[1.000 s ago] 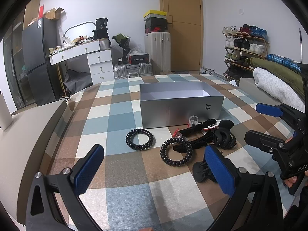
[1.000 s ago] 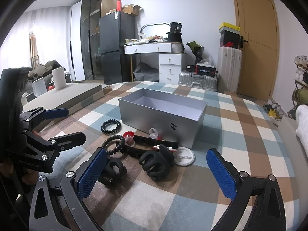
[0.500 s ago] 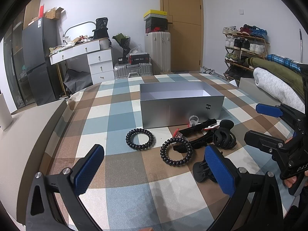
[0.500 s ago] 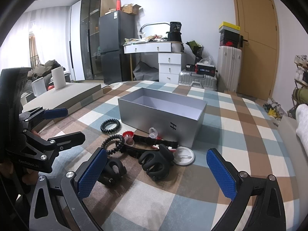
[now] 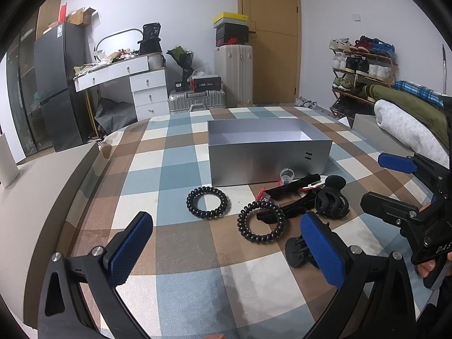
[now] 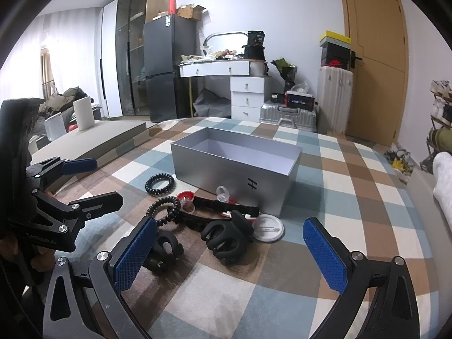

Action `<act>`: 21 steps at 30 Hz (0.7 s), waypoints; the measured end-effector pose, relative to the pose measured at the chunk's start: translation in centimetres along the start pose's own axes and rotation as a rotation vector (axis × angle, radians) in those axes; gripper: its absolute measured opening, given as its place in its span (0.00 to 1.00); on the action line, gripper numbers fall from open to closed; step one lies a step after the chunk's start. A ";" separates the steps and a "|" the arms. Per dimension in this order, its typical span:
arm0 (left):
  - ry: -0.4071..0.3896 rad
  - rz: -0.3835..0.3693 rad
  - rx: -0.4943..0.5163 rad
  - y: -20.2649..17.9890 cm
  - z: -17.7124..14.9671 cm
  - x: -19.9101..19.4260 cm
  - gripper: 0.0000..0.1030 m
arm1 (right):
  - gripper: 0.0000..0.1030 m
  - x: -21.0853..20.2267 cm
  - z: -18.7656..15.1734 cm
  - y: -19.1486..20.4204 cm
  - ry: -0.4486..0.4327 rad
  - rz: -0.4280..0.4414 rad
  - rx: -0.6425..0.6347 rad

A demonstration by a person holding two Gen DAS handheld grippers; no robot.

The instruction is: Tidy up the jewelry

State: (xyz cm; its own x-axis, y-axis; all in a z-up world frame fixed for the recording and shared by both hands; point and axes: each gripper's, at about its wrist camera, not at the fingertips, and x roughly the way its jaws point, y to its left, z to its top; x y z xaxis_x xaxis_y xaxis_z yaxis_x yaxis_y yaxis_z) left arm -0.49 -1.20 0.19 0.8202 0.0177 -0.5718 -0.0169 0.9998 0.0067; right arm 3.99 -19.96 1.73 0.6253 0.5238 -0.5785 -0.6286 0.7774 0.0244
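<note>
An open silver box [image 5: 268,155] [image 6: 226,169] sits on the checked cover. In front of it lie two black spiral hair ties [image 5: 207,202] [image 5: 261,221], a black strap [image 5: 293,188], a clear ring [image 5: 286,175], a large black claw clip [image 6: 226,240], a smaller claw clip [image 6: 165,251] and a white round badge [image 6: 268,230]. My left gripper [image 5: 226,240] is open and empty, low and short of the hair ties. My right gripper [image 6: 230,243] is open and empty too, just short of the claw clips. Each gripper shows in the other's view [image 5: 395,186] [image 6: 93,182].
The checked cover [image 5: 180,163] spreads over a bed. A grey platform [image 6: 93,138] with a white roll runs along its left. Folded bedding [image 5: 404,124] lies on the right. Behind stand a white dresser [image 5: 147,90], suitcases [image 5: 197,100] and a door [image 6: 373,65].
</note>
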 end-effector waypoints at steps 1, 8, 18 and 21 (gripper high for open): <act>0.002 -0.001 -0.003 0.0 0.0 0.0 0.99 | 1.00 0.0 0.0 0.0 0.001 0.000 0.000; 0.007 -0.006 -0.015 0.3 0.1 0.2 0.99 | 1.00 0.0 0.0 0.0 0.007 -0.001 -0.001; 0.010 -0.004 -0.013 0.4 0.0 0.2 0.99 | 1.00 0.1 0.0 -0.1 0.010 -0.004 -0.001; 0.013 0.002 -0.018 0.6 0.0 0.2 0.99 | 1.00 0.1 0.0 -0.2 0.018 -0.008 0.002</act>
State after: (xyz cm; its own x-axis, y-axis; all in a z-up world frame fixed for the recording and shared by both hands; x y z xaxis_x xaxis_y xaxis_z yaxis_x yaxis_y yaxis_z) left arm -0.32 -0.65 0.11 0.8127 0.0196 -0.5824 -0.0288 0.9996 -0.0065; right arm 4.18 -20.05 1.66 0.6217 0.5112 -0.5935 -0.6227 0.7822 0.0214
